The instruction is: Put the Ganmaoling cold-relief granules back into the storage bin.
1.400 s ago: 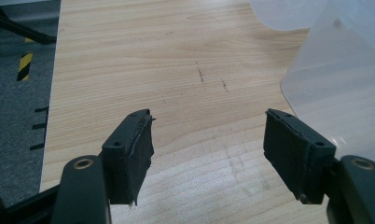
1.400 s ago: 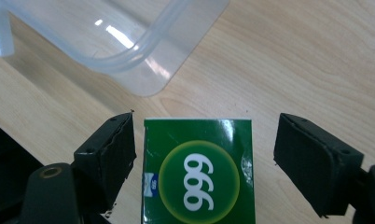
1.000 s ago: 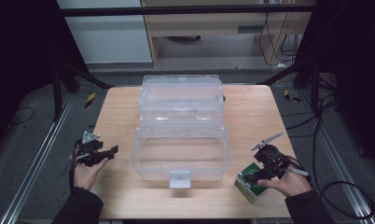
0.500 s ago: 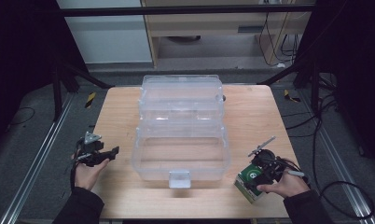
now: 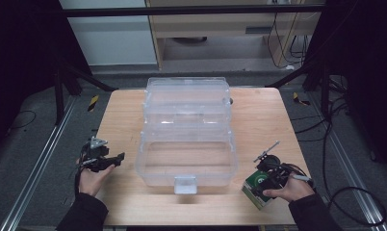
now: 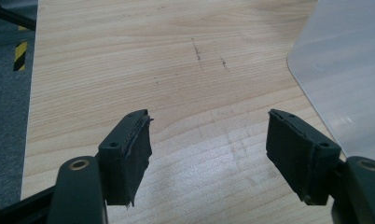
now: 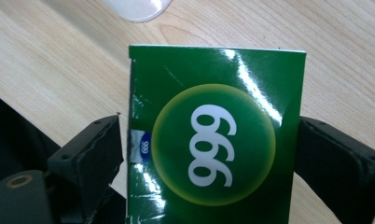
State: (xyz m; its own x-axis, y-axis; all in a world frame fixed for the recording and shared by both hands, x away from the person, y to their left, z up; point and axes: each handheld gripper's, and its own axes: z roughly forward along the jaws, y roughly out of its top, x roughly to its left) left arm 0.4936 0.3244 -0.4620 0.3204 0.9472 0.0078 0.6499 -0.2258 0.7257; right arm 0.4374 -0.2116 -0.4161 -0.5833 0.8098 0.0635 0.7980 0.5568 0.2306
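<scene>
A green box (image 5: 257, 188) printed with a white "999" in a yellow-green circle lies flat on the wooden table (image 5: 264, 115) near its front right corner. My right gripper (image 5: 264, 182) is down over it and open. In the right gripper view the green box (image 7: 213, 140) spans the space between the jaws of my right gripper (image 7: 211, 123), with a thin gap at the left jaw and the right jaw at its edge. My left gripper (image 5: 115, 159) hangs open and empty over bare wood, left of the clear plastic bin (image 5: 187, 144); its jaws (image 6: 209, 116) stand wide apart.
The clear bin with its raised lid (image 5: 187, 96) takes up the table's middle, a latch (image 5: 185, 184) at its front. A rounded clear corner (image 6: 344, 70) lies right of my left jaws. Dark floor, metal rails (image 5: 32, 173) and cables (image 5: 355, 202) surround the table.
My right gripper has tipped down and lowered onto the green box, so its jaws now stand either side of it. The left gripper has stayed put.
</scene>
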